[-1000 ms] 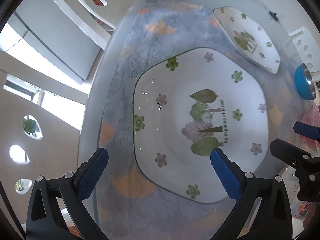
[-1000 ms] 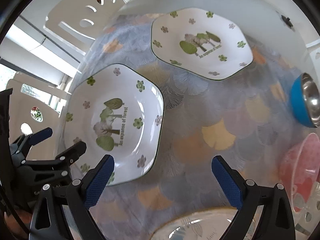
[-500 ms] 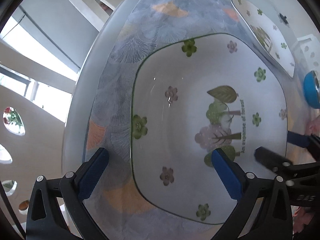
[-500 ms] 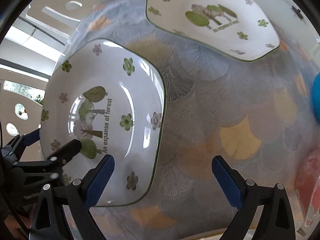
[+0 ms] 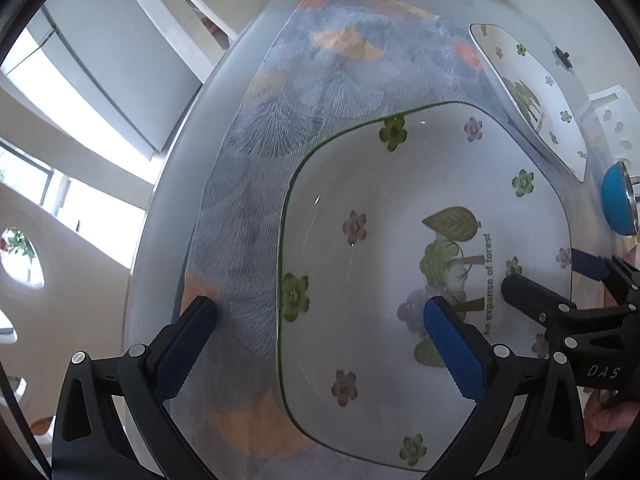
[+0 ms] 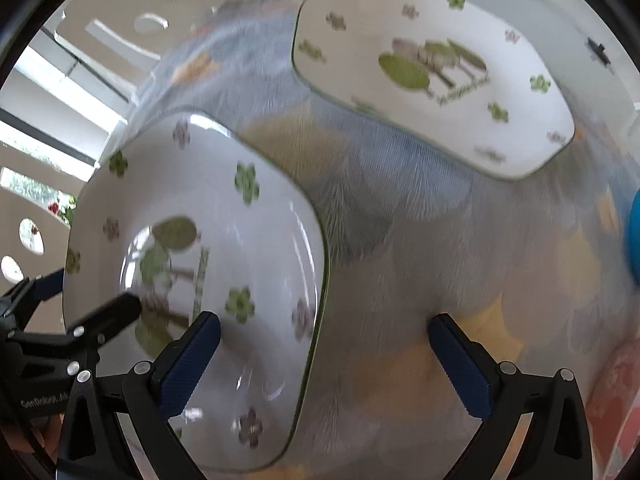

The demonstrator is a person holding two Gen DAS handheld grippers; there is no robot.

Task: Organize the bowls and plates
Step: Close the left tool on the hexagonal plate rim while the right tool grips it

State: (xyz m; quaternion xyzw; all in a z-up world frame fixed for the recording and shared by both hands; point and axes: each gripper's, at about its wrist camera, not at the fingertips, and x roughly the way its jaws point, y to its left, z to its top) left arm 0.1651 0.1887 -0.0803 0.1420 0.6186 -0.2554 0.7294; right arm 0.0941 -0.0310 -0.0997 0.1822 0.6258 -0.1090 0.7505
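Two grippers straddle opposite rims of the near plate [image 5: 360, 240]. Left gripper [image 5: 320, 312] stands wide apart, one finger over the patterned mat [image 5: 288, 120] outside the left rim, one over the plate. Right gripper [image 6: 324, 324], its jaws just opened further, brackets the right rim likewise. White, green-edged, flower-printed, the plate lies near the table's [image 5: 180, 184] left edge; a second plate [image 6: 440, 80] lies farther right.

Near plate's [image 6: 192, 240] rim between wide right hand-held gripper's [image 6: 324, 336] pads
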